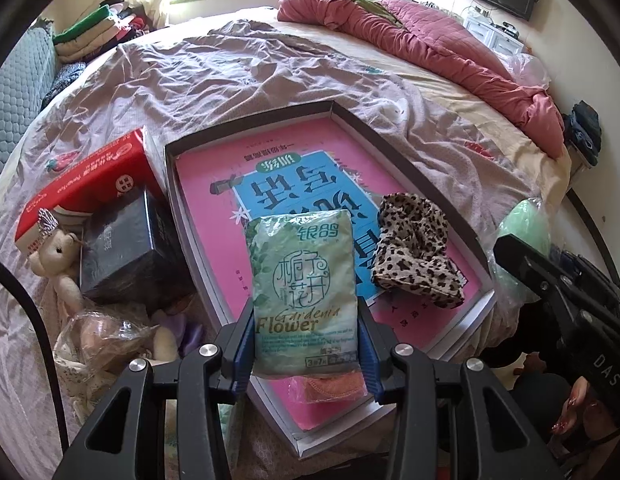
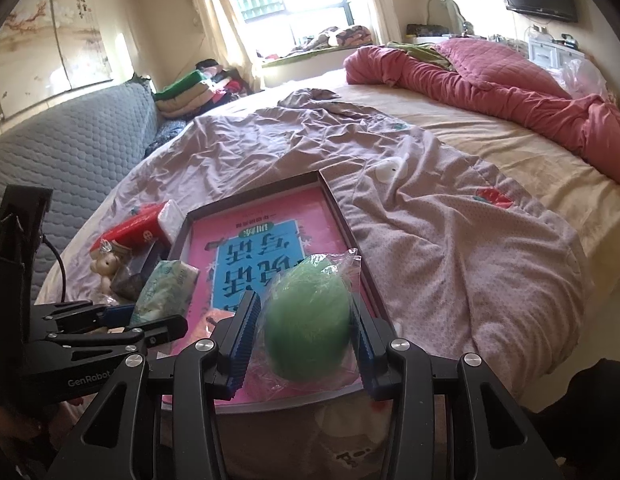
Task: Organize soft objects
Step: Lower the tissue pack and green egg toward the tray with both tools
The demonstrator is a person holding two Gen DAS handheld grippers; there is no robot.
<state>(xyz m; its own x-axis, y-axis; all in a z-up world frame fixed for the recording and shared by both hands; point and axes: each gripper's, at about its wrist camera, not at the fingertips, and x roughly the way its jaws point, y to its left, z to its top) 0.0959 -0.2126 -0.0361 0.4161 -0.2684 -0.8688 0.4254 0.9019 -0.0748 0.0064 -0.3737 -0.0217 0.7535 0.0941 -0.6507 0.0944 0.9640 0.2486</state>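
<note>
My left gripper (image 1: 306,344) is shut on a green tissue pack (image 1: 304,288) printed "Gardenia Flower", held over the near end of a shallow box (image 1: 170,184) lined with a pink and blue book cover. A leopard-print cloth (image 1: 415,248) lies in the box to the pack's right, and an orange cloth (image 1: 329,390) shows under the pack. My right gripper (image 2: 304,344) is shut on a green ball wrapped in clear plastic (image 2: 308,320), over the box's near right corner (image 2: 365,264). The left gripper with its tissue pack (image 2: 166,292) also shows at the left of the right wrist view.
Left of the box lie a red tissue box (image 1: 90,184), a black box (image 1: 126,248), a small plush bear (image 1: 58,256) and bagged soft toys (image 1: 106,344). A crumpled mauve sheet (image 1: 190,80) covers the bed; a red quilt (image 1: 421,40) lies far right. Folded clothes (image 1: 94,32) are stacked far left.
</note>
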